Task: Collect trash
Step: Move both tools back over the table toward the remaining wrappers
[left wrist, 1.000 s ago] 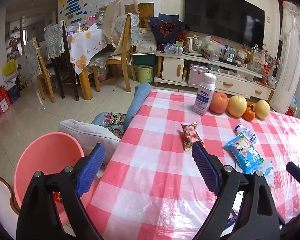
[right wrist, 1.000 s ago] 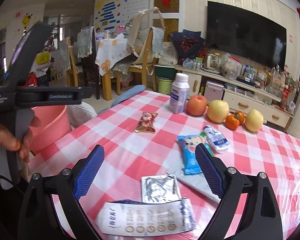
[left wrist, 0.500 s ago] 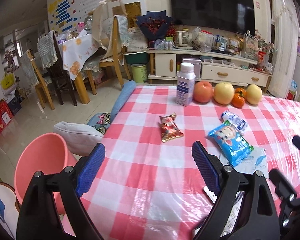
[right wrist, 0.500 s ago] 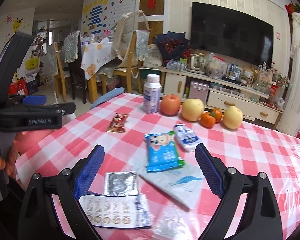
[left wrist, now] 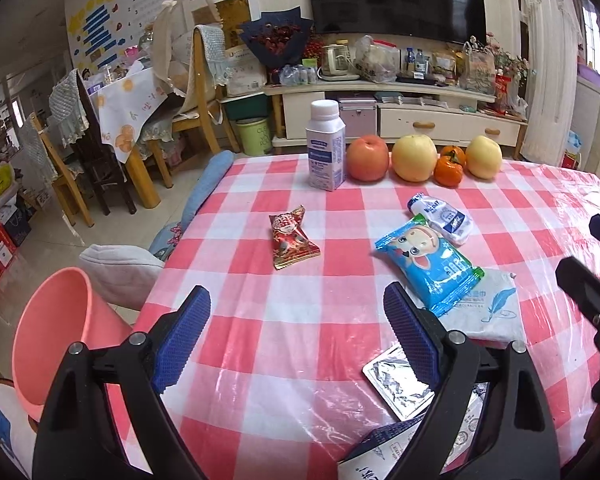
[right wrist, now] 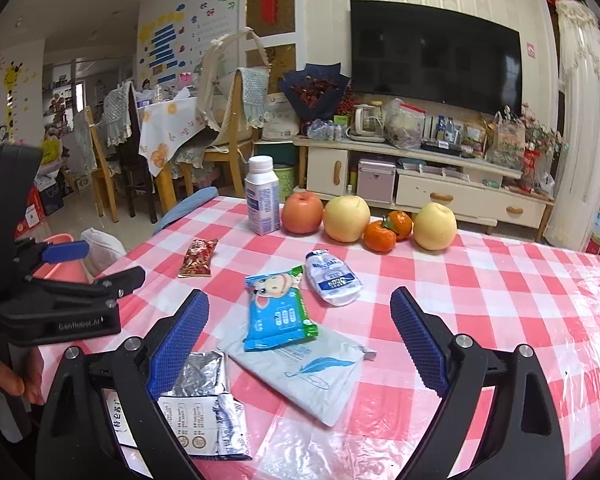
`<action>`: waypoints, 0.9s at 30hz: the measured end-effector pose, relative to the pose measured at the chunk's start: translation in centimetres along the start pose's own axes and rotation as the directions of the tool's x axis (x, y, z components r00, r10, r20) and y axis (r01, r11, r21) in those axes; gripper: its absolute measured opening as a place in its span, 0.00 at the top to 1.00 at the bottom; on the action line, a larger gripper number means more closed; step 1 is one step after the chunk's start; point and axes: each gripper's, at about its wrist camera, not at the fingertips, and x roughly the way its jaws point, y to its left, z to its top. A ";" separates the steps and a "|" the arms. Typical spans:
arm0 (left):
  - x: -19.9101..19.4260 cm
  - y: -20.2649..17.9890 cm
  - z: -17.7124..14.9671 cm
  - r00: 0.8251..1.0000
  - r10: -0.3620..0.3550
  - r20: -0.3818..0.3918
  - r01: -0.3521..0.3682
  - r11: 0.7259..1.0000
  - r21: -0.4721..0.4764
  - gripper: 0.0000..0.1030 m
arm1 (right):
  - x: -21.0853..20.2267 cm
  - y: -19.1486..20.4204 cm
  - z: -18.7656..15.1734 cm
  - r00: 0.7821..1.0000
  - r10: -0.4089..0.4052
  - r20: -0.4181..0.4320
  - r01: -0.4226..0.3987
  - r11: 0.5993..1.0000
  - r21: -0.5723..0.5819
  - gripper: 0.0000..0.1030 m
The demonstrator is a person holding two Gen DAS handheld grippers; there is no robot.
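Wrappers lie on the pink-checked table [left wrist: 292,344]: a red snack packet [left wrist: 293,237] [right wrist: 197,257], a blue cartoon packet [left wrist: 428,264] [right wrist: 279,312], a small white pouch [left wrist: 440,218] [right wrist: 331,277], a pale tissue pack [right wrist: 300,368], a foil piece [right wrist: 202,372] and a torn printed box [right wrist: 204,424]. My left gripper [left wrist: 296,340] is open and empty above the table's near left part. My right gripper [right wrist: 300,340] is open and empty, with the blue packet and tissue pack lying between its fingers. A pink bin [left wrist: 52,336] stands left of the table.
A white bottle [left wrist: 326,146], apples [left wrist: 414,158] and orange persimmons [left wrist: 449,168] line the table's far edge. A grey cushion [left wrist: 120,272] and a blue one [left wrist: 208,184] sit by the left edge. Chairs, a dining table and a TV cabinet stand beyond.
Both grippers have swung right and forward over the table, so the wrappers now sit more centred in both views. Both stay open and empty.
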 end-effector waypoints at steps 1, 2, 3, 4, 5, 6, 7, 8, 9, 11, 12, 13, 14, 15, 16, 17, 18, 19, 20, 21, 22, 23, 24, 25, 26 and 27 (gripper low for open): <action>0.1 -0.1 0.0 1.000 -0.002 -0.003 0.002 1.000 0.001 0.14 | -0.1 -0.2 0.1 1.000 0.001 0.001 -0.001 1.000 0.005 0.11; 0.3 -0.3 -0.2 1.000 -0.005 -0.007 0.005 1.000 0.003 0.14 | -0.2 -0.5 0.3 1.000 0.002 0.007 -0.002 1.000 0.012 0.11; 0.5 -0.5 -0.3 1.000 -0.007 -0.012 0.007 1.000 0.006 0.14 | -0.3 -0.7 0.3 1.000 0.000 0.011 -0.001 1.000 0.017 0.11; 0.8 -0.6 -0.4 1.000 -0.007 -0.019 0.007 1.000 0.009 0.14 | -0.3 -1.1 0.4 1.000 -0.002 0.011 0.002 1.000 0.023 0.11; 0.9 -0.7 -0.5 1.000 -0.008 -0.025 0.008 1.000 0.010 0.14 | -0.2 -1.4 0.5 1.000 -0.004 0.010 0.003 1.000 0.031 0.11; 1.1 -0.9 -0.5 1.000 -0.009 -0.029 0.010 1.000 0.009 0.14 | 0.0 -1.8 0.4 1.000 -0.006 0.007 0.006 0.999 0.040 0.11; 1.2 -1.0 -0.6 0.999 -0.013 -0.034 0.013 1.000 0.008 0.14 | 0.3 -2.1 0.4 1.000 -0.009 0.002 0.009 0.999 0.048 0.11; 1.4 -1.2 -0.7 0.999 -0.019 -0.039 0.020 1.000 0.009 0.14 | 0.6 -2.4 0.3 1.000 -0.012 -0.010 0.012 0.998 0.061 0.11; 1.4 -1.5 -0.8 0.999 -0.024 -0.040 0.025 1.000 0.012 0.14 | 1.0 -2.8 0.3 1.000 -0.011 -0.023 0.012 0.997 0.074 0.11; 1.5 -2.0 -0.8 0.999 -0.032 -0.040 0.033 0.999 0.019 0.14 | 1.7 -3.2 0.2 0.999 -0.003 -0.043 0.007 0.996 0.092 0.11; 1.5 -2.2 -0.8 0.999 -0.037 -0.039 0.038 0.999 0.020 0.14 | 2.0 -3.3 0.2 0.999 -0.002 -0.051 0.007 0.996 0.092 0.11; 1.6 -2.4 -0.8 0.998 -0.043 -0.039 0.044 0.999 0.021 0.14 | 2.2 -3.3 0.2 0.999 -0.004 -0.054 0.009 0.996 0.087 0.11; 1.6 -2.7 -0.9 0.998 -0.050 -0.040 0.051 0.998 0.024 0.14 | 2.3 -3.3 0.2 0.999 -0.008 -0.054 0.012 0.997 0.079 0.11; 1.8 -2.9 -0.9 0.998 -0.055 -0.043 0.056 0.998 0.027 0.14 | 2.6 -3.4 0.2 0.998 -0.012 -0.054 0.016 0.997 0.074 0.11; 1.9 -3.2 -1.0 0.997 -0.058 -0.046 0.059 0.998 0.032 0.14 | 2.7 -3.5 0.1 0.998 -0.015 -0.055 0.019 0.997 0.071 0.11; 2.0 -3.5 -1.2 0.997 -0.062 -0.048 0.064 0.997 0.040 0.14 | 3.0 -3.6 0.0 0.998 -0.018 -0.061 0.022 0.997 0.070 0.11; 2.2 -3.7 -1.3 0.997 -0.063 -0.050 0.065 0.997 0.048 0.14 | 3.4 -3.7 -0.1 0.997 -0.020 -0.069 0.025 0.997 0.072 0.11; 2.4 -4.0 -1.4 0.997 -0.062 -0.053 0.065 0.996 0.057 0.14 | 3.7 -3.9 -0.3 0.997 -0.023 -0.078 0.029 0.997 0.074 0.11; 2.5 -4.1 -1.4 0.997 -0.061 -0.054 0.064 0.996 0.063 0.14 | 4.0 -4.0 -0.3 0.996 -0.024 -0.087 0.030 0.997 0.077 0.11; 2.6 -4.3 -1.5 0.997 -0.059 -0.054 0.063 0.996 0.069 0.14 | 4.3 -4.1 -0.4 0.995 -0.021 -0.095 0.029 0.996 0.080 0.11; 2.8 -4.4 -1.6 0.997 -0.058 -0.054 0.062 0.995 0.076 0.14 | 4.5 -4.2 -0.5 0.995 -0.017 -0.099 0.026 0.996 0.082 0.11; 2.9 -4.4 -1.6 0.997 -0.058 -0.054 0.063 0.995 0.079 0.14 | 4.8 -4.2 -0.6 0.995 -0.012 -0.102 0.020 0.996 0.084 0.11; 3.1 -4.3 -1.6 0.997 -0.058 -0.054 0.063 0.995 0.081 0.14 | 5.0 -4.2 -0.7 0.995 -0.010 -0.104 0.018 0.996 0.083 0.11; 3.2 -4.2 -1.6 0.997 -0.059 -0.054 0.063 0.995 0.080 0.14 | 5.3 -4.2 -0.7 0.994 -0.008 -0.107 0.017 0.996 0.083 0.11; 3.3 -4.1 -1.6 0.997 -0.061 -0.054 0.065 0.995 0.079 0.14 | 5.6 -4.1 -0.8 0.994 -0.005 -0.111 0.015 0.997 0.081 0.11; 3.4 -3.9 -1.6 0.997 -0.063 -0.054 0.067 0.995 0.078 0.14 | 5.9 -4.1 -0.9 0.993 -0.001 -0.115 0.010 0.997 0.082 0.11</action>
